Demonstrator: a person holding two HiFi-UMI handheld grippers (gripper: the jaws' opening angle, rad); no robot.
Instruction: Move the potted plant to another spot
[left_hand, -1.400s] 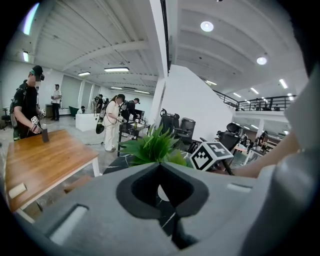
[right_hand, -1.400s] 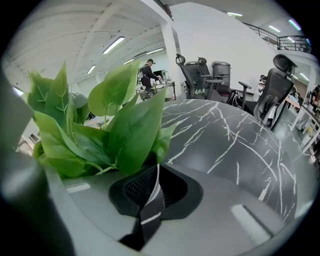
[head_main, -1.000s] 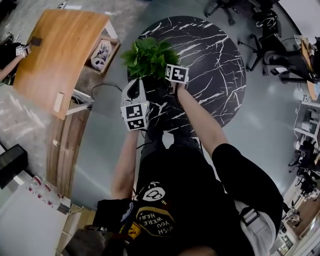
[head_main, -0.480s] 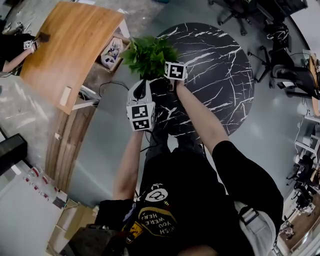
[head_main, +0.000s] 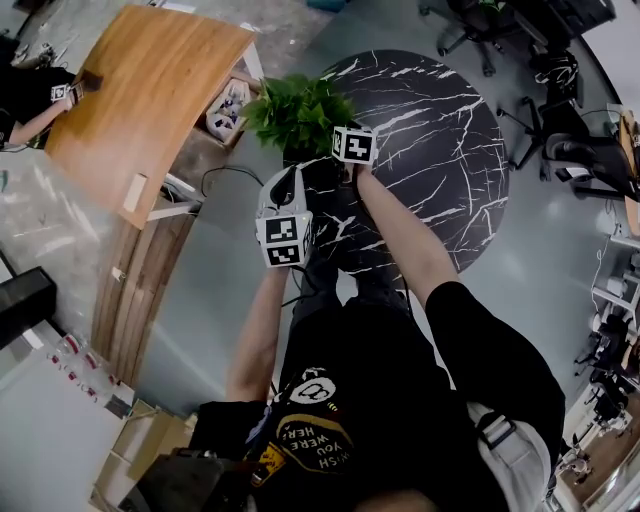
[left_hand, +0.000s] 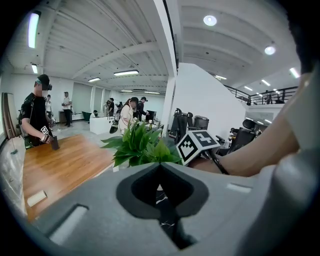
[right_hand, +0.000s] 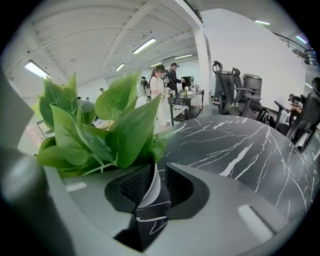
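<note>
Beneath leaves (right_hand: 95, 135), the right hand-held gripper (right_hand: 159, 174) is opening around the pot's half-hidden rim (right_hand: 152, 192).

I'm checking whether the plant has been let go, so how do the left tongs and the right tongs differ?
The right tongs have the pot's rim between their jaws, which are opening; the left tongs are shut with nothing between them. The right tongs reach in under the leaves; the left tongs stop short of them. Both point down toward the black marble table.
</note>
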